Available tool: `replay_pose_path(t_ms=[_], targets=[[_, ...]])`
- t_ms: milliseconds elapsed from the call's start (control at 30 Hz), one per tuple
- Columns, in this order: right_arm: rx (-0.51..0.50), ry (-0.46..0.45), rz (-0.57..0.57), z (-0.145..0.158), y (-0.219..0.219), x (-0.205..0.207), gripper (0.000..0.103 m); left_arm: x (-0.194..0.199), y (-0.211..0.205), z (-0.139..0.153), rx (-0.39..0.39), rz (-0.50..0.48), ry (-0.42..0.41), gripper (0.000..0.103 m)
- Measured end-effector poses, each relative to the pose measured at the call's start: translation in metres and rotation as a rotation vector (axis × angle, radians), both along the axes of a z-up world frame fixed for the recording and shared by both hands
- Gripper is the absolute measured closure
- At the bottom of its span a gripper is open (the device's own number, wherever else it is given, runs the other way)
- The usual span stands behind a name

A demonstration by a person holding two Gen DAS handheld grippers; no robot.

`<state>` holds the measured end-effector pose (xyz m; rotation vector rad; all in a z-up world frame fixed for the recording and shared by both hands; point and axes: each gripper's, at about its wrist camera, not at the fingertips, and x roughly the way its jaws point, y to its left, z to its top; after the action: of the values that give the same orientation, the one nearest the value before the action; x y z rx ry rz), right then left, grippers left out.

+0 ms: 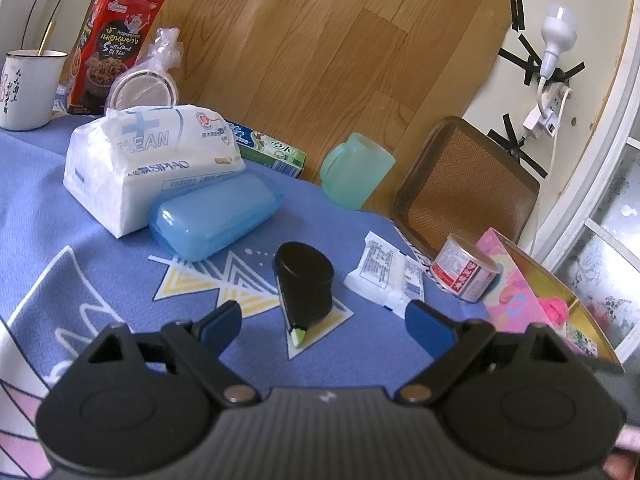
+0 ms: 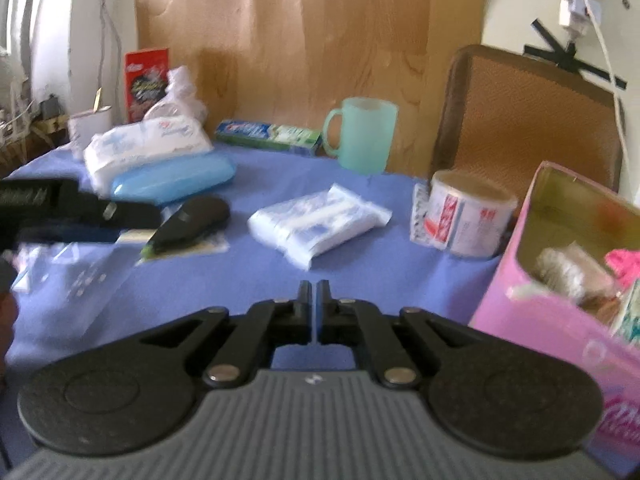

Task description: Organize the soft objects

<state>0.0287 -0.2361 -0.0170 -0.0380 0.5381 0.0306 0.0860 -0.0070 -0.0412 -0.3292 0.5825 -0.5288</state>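
Two soft packs, tissue pack (image 1: 152, 160) and wipes packet (image 2: 320, 222), remain on counter (image 2: 380, 280); pink box (image 2: 552, 320) partly filled. Left gripper (image 1: 324, 320) jaws spread, right gripper (image 2: 314, 292) jaws pressed together, empty.

Table covered with a blue patterned cloth (image 1: 100, 264). Behind it a wood-grain board (image 1: 320, 40) leaned against a cream wall (image 1: 592, 80). A chair with a woven brown back (image 1: 468, 184) stood at the table's far edge. Black tape strips (image 1: 516, 8) held a white bulb (image 1: 558, 32) and power strip (image 1: 556, 100) on the wall. A white-framed frosted window (image 1: 612, 240) was at right, daylight coming in.
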Motion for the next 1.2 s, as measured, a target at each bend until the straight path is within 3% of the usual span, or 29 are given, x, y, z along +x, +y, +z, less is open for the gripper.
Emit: replay_pose_path(t_ms=[67,167,200,233,300,333,500,667,833,867,933,967,1000,1100,1200], targets=[[0.042,0.009,0.009,0.003,-0.002,0.012,0.089,-0.001,0.001,0.000,-0.003,0.006,-0.004,0.011],[0.098,0.051,0.023,-0.001,-0.005,0.036,0.064,-0.001,0.003,0.001,-0.009,0.011,-0.004,0.009],[0.106,0.061,0.024,-0.003,-0.004,0.044,0.064,0.000,0.003,0.001,-0.009,0.012,-0.003,0.009],[0.110,0.071,0.025,-0.006,-0.004,0.049,0.064,0.000,0.002,0.001,-0.009,0.012,-0.001,0.009],[0.132,0.108,0.018,-0.011,-0.005,0.058,0.094,0.000,0.002,0.001,-0.008,0.013,0.001,0.009],[0.148,0.106,0.010,-0.011,-0.007,0.057,0.099,0.000,0.002,0.000,-0.008,0.013,0.001,0.009],[0.182,0.059,0.009,0.001,-0.016,0.023,0.100,0.002,0.001,0.000,-0.009,0.007,0.007,0.009],[0.205,0.059,0.063,0.007,-0.026,-0.047,0.100,0.001,0.001,0.000,-0.011,0.002,0.004,0.009],[0.186,0.097,0.143,0.002,-0.041,-0.108,0.099,0.003,-0.005,0.001,-0.012,-0.093,0.036,0.010],[0.171,0.095,0.145,0.002,-0.043,-0.116,0.096,0.001,-0.009,0.003,-0.014,-0.125,0.045,0.010],[0.147,0.072,0.120,0.002,-0.046,-0.122,0.079,-0.008,-0.020,0.008,-0.042,-0.203,0.055,0.010],[0.155,0.064,0.112,0.003,-0.049,-0.122,0.055,-0.014,-0.030,0.012,-0.050,-0.254,0.054,0.010],[0.169,0.048,0.109,0.003,-0.051,-0.119,0.042,-0.019,-0.041,0.016,-0.045,-0.302,0.048,0.010],[0.177,0.024,0.124,0.004,-0.051,-0.102,0.040,-0.034,-0.076,0.022,0.027,-0.399,0.030,0.010],[0.100,0.027,0.163,-0.001,-0.034,-0.080,0.033,-0.032,-0.098,0.014,0.076,-0.430,0.084,0.016]])
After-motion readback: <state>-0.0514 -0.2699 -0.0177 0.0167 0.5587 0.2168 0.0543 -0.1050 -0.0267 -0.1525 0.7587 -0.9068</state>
